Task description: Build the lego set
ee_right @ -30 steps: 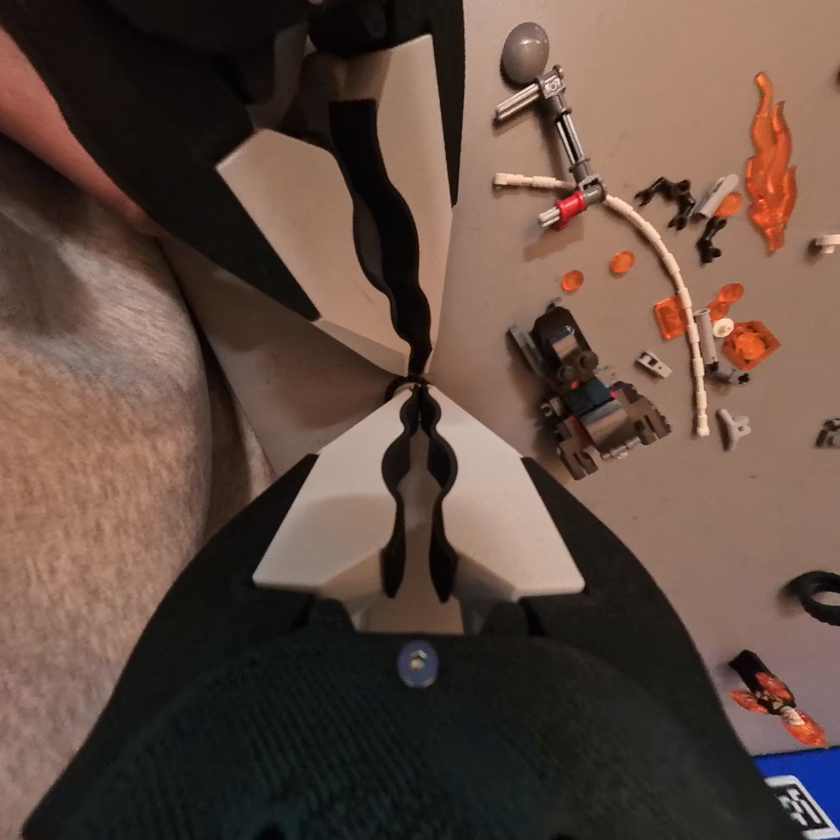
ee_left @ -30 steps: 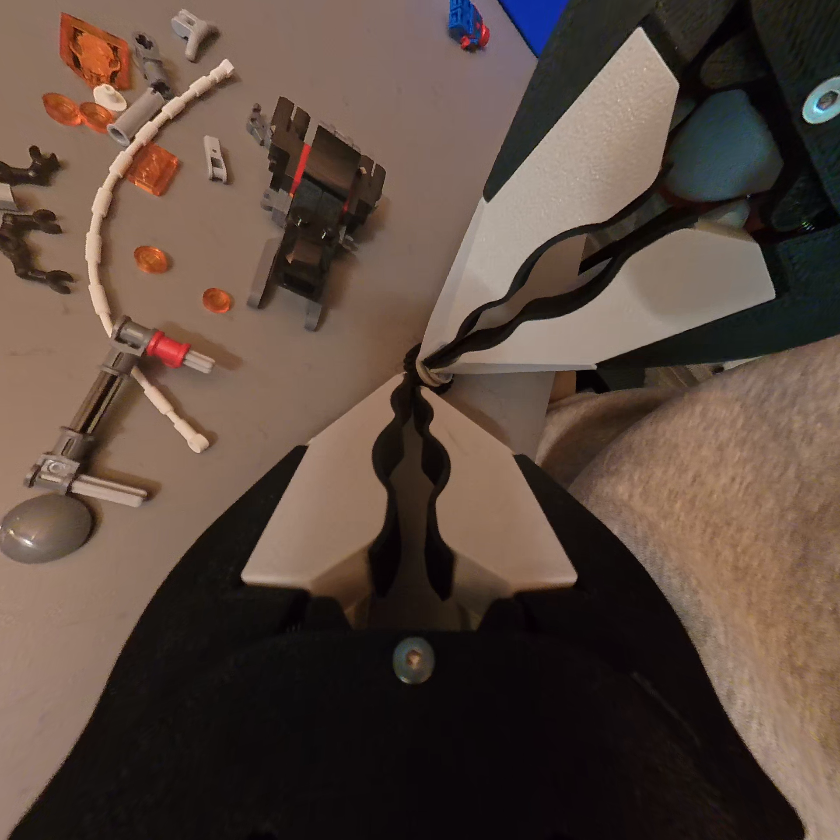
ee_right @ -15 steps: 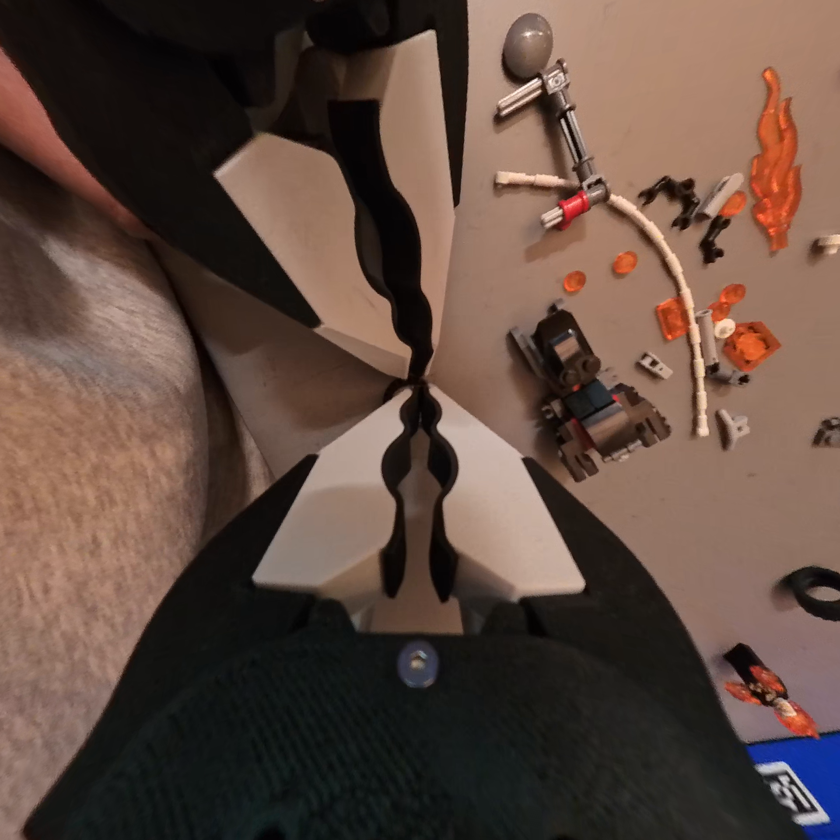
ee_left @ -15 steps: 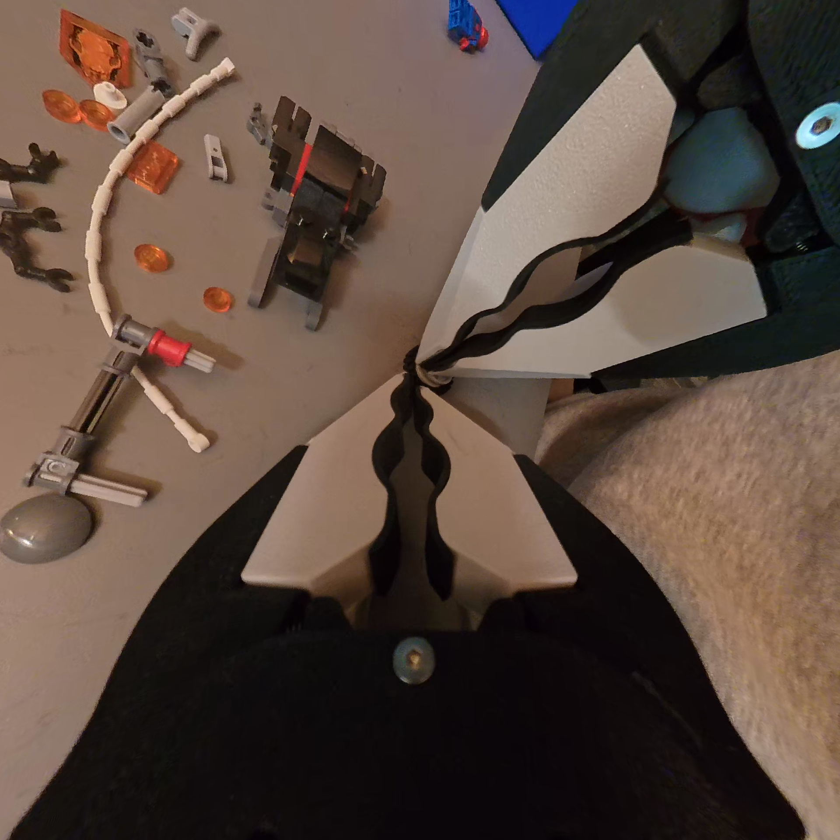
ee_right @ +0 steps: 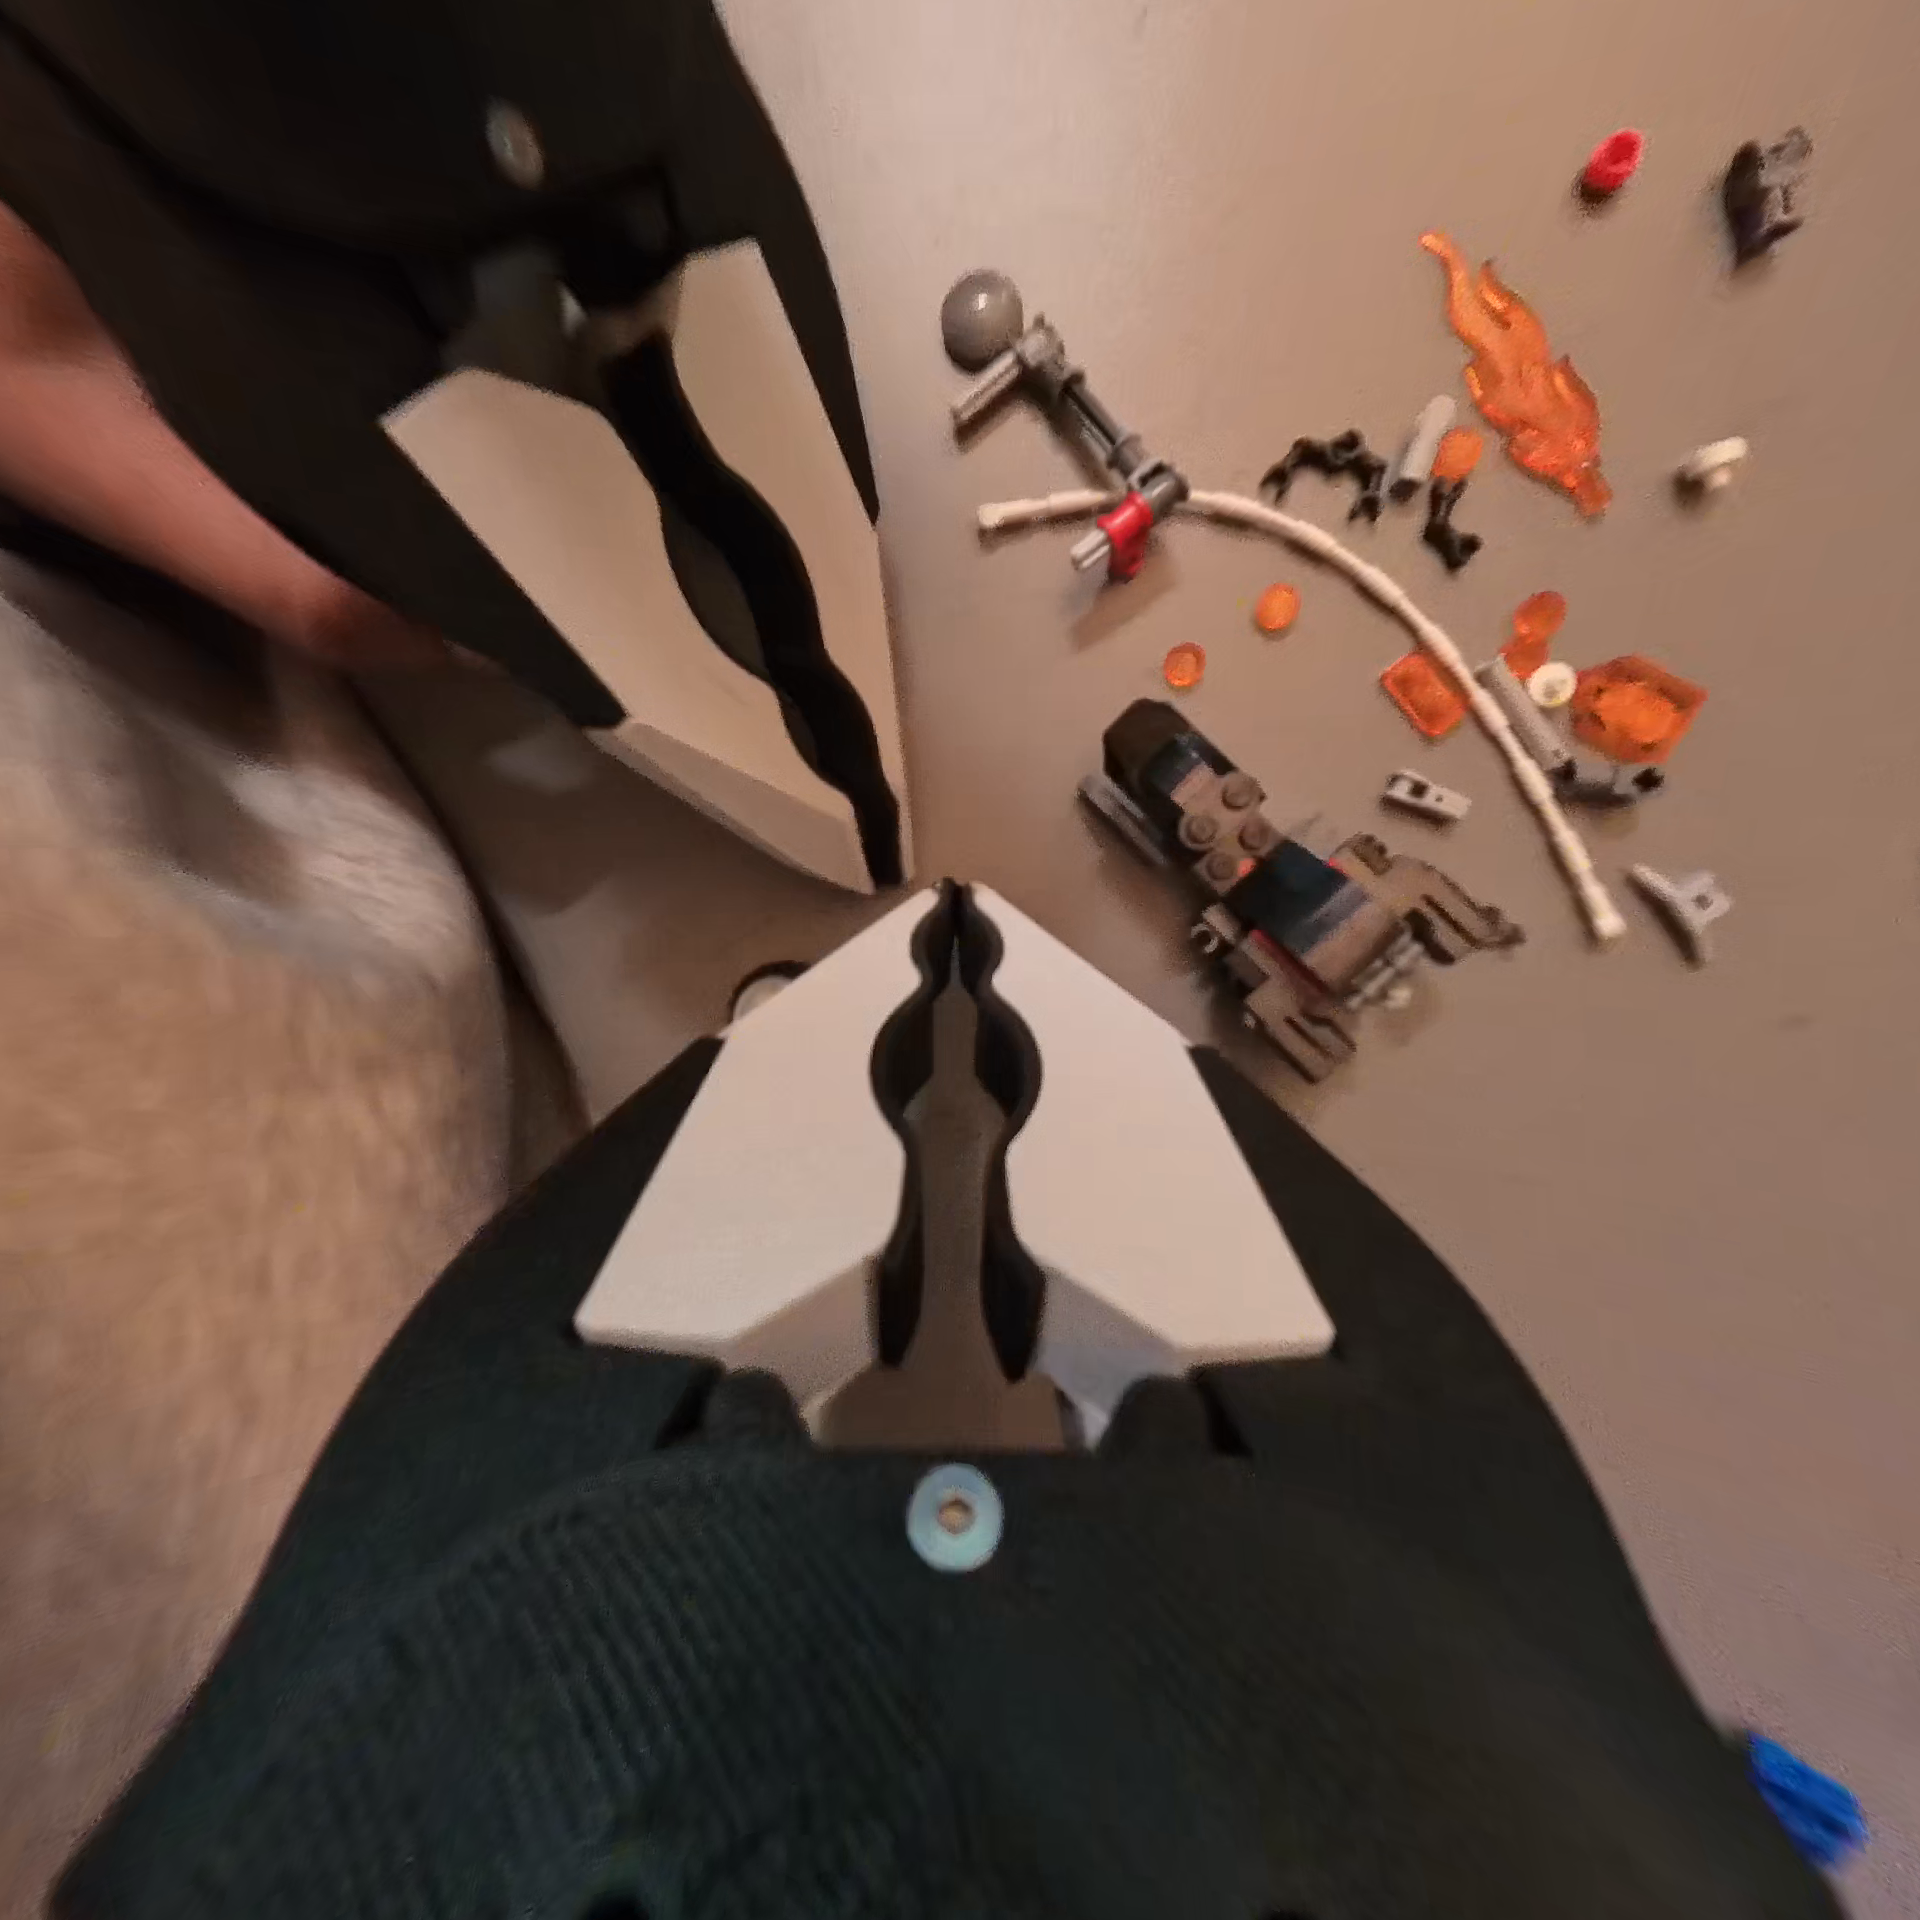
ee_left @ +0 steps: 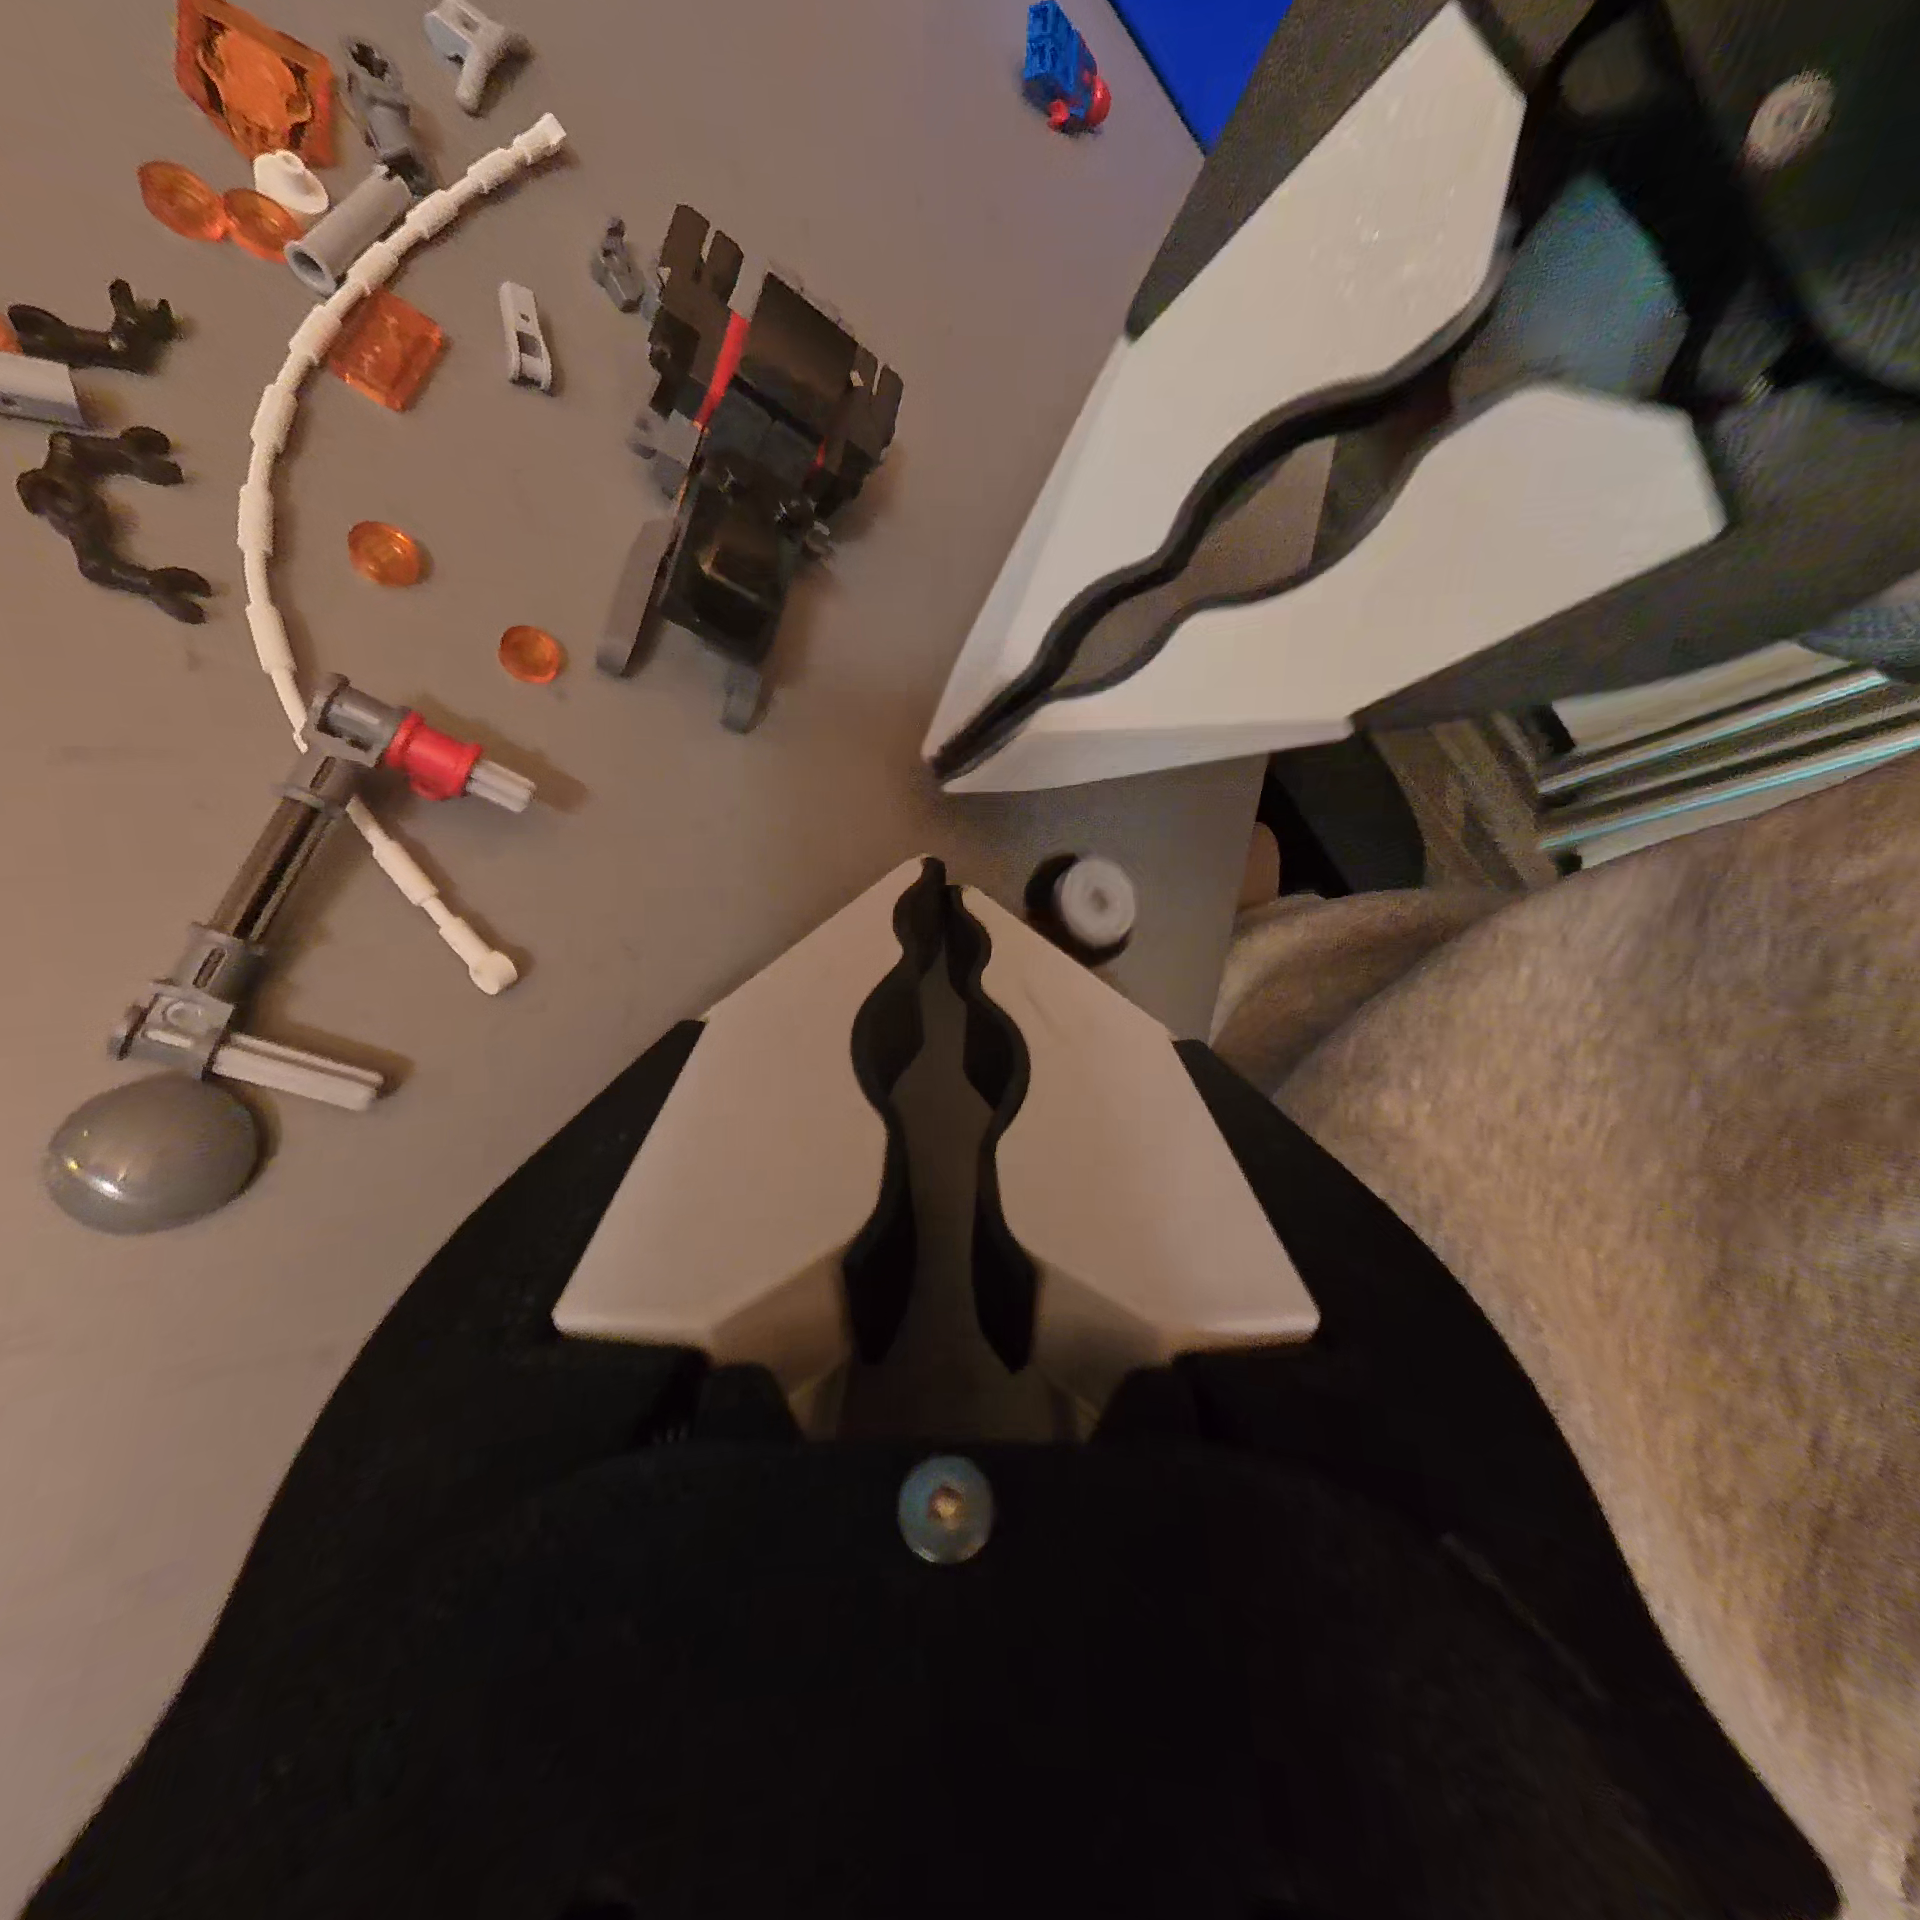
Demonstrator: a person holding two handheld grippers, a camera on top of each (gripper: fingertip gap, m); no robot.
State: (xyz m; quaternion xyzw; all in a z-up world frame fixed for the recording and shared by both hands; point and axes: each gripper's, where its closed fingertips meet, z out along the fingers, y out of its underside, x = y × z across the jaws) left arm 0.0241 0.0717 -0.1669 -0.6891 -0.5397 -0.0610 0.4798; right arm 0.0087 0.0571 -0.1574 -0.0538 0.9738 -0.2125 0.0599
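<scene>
My left gripper [ee_left: 932, 871] is shut with nothing between its tips. My right gripper [ee_left: 940, 764] is also shut and empty, just beyond it and slightly apart. In the right wrist view my right gripper [ee_right: 951, 894] is in front and the left gripper [ee_right: 888, 871] is beside it. A small grey round piece [ee_left: 1091, 899] lies on the grey table [ee_left: 935, 260] near its edge, right of my left tips; it is half hidden in the right wrist view [ee_right: 764, 982]. The part-built black, grey and red model [ee_left: 758, 468] lies farther out [ee_right: 1299, 883].
Loose parts lie to the left: a white flexible hose [ee_left: 281, 447], a grey rod assembly with a red connector [ee_left: 270, 883], a grey dome [ee_left: 151, 1153], orange transparent pieces [ee_left: 390, 551], black claws [ee_left: 94, 499]. An orange flame [ee_right: 1517, 374] lies far out. A beige garment [ee_left: 1610, 1247] borders the table.
The two grippers held a small round piece together tip to tip; now they have come apart and the piece lies on the table. The right gripper has pulled away.
</scene>
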